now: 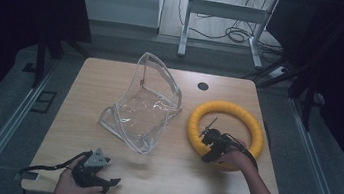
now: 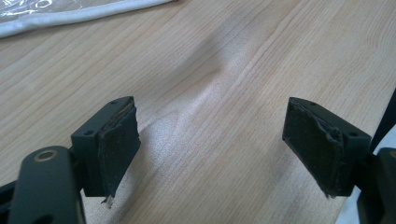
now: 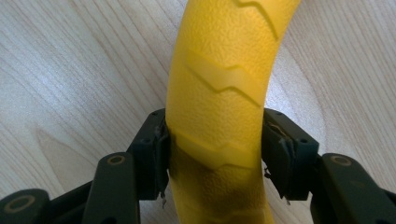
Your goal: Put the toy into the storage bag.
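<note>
- High view looks down on a light wooden desk [image 1: 111,84] with a round dark grommet hole [image 1: 203,86] near its far edge.
- A clear plastic zip pouch [image 1: 146,106] sits left of centre — its far side stands up in an arch, its near part slumps flat on the wood.
- A yellow foam ring [image 1: 225,134] lies flat to the right of the pouch, close to it but apart.
- The right gripper [image 1: 212,145] reaches in from the near right, held in the person's right hand [image 1: 234,161], and meets the ring at its near-left arc.
- Right gripper view: the jaws pinch the yellow ring [image 3: 219,93] from both sides, one pad against each flank of the tube; zigzag grooves run across its pebbled surface, and the wood grain shows on either side.
- The left gripper [image 1: 98,178] rests low at the near-left corner of the desk in the person's left hand [image 1: 70,184], well apart from the pouch; a grey three-cornered plate sits on top of it and a black cable trails off to the left.
- Left gripper view: the jaws stand spread wide with bare desk [image 2: 210,116] between them — the worn pads hold nothing, and the pouch's white edge [image 2: 70,16] crosses the top-left corner.
</note>
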{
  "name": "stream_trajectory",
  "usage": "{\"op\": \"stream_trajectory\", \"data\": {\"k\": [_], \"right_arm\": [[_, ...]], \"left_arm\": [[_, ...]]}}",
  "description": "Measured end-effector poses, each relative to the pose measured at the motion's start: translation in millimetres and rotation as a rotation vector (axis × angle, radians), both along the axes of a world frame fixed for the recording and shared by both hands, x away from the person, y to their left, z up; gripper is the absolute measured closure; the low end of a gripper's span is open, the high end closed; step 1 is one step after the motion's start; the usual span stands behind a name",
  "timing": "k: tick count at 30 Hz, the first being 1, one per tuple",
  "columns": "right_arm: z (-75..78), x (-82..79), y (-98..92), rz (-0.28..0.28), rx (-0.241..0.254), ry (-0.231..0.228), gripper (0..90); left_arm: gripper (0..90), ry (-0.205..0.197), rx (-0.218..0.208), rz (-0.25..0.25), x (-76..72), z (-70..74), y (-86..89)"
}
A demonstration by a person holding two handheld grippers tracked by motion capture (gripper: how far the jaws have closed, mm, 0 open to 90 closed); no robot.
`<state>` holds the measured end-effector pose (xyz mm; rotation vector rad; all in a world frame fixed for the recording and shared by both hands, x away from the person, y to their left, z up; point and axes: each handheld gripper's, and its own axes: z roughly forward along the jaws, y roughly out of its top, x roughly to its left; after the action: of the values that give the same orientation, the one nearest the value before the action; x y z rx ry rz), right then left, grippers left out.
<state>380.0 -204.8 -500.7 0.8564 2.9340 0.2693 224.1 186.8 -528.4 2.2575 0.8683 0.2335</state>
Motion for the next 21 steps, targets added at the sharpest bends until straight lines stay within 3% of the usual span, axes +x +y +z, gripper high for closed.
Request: {"op": "stream_trajectory", "data": {"k": [8,16,19,21], "right_arm": [[-0.3,1.4,0.5,0.006,0.006,0.022,50.2],[1.6,6.6,5.1,0.025,-0.039,0.069,51.4],[4.0,8.0,3.3,0.027,-0.021,0.072,51.6],[8.1,8.6,1.3,0.022,0.018,0.057,51.7]], "left_arm": [[18.5,0.002,0.000,-0.003,0.1,-0.7,-0.6],[18.5,0.000,0.004,-0.002,-0.3,-0.5,-0.1],[18.5,0.000,0.006,-0.002,-0.3,-0.6,-0.1],[18.5,-0.002,0.005,0.000,-0.3,-0.3,0.0]]}}
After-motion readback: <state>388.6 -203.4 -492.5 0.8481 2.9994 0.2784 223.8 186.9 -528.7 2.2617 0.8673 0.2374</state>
